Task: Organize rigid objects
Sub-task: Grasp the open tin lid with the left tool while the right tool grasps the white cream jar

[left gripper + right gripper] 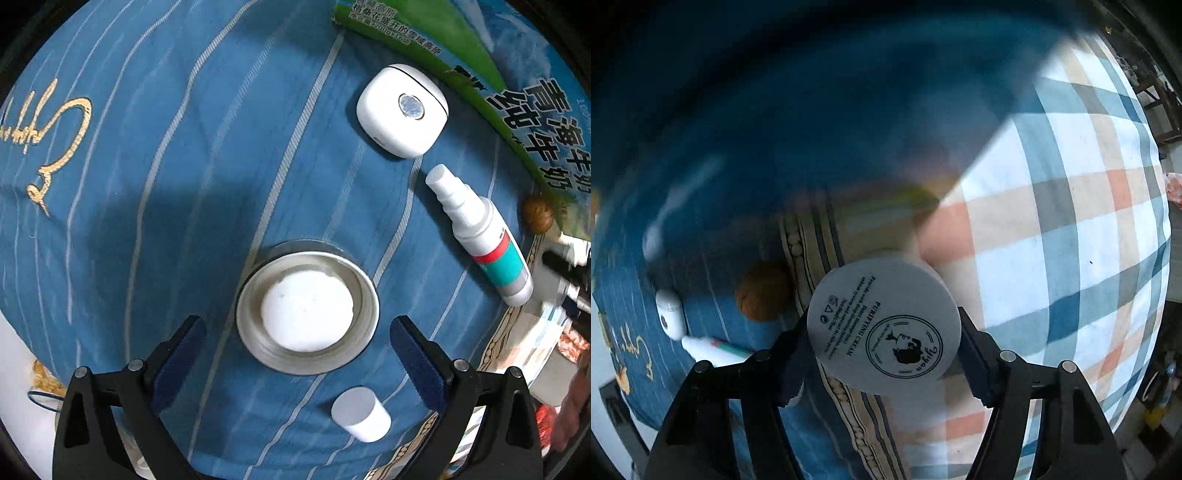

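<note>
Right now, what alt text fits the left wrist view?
The left hand-held gripper, jaws open, hangs over an open round jar on a blue striped cloth. Nearby lie a small white cap, a spray bottle and a white case.

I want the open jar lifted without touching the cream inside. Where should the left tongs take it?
Grip the open jar by its outer wall, coming straight down from above. It stands upright, mouth up, and the left tongs already straddle it.
</note>
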`<act>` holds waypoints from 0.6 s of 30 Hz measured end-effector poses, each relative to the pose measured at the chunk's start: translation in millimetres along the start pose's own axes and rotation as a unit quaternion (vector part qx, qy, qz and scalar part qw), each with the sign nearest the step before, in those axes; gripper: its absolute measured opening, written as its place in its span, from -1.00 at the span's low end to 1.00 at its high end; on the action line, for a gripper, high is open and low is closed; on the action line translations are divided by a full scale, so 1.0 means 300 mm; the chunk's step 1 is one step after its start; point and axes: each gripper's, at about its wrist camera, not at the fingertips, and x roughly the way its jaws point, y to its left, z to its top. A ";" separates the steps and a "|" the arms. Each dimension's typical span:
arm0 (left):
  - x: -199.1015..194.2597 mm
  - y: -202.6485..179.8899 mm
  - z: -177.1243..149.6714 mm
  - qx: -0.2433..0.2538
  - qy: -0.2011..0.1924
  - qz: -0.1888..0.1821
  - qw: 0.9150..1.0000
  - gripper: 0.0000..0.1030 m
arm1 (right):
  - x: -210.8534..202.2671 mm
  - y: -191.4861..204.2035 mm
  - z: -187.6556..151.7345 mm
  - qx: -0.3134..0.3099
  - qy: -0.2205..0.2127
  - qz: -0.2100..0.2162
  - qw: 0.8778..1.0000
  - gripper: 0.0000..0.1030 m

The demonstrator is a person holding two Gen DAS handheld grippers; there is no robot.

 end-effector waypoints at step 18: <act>0.029 -0.195 -0.063 0.114 -0.036 0.055 0.991 0.22 | 0.068 -0.104 -0.469 -0.079 0.038 -0.068 0.994 0.38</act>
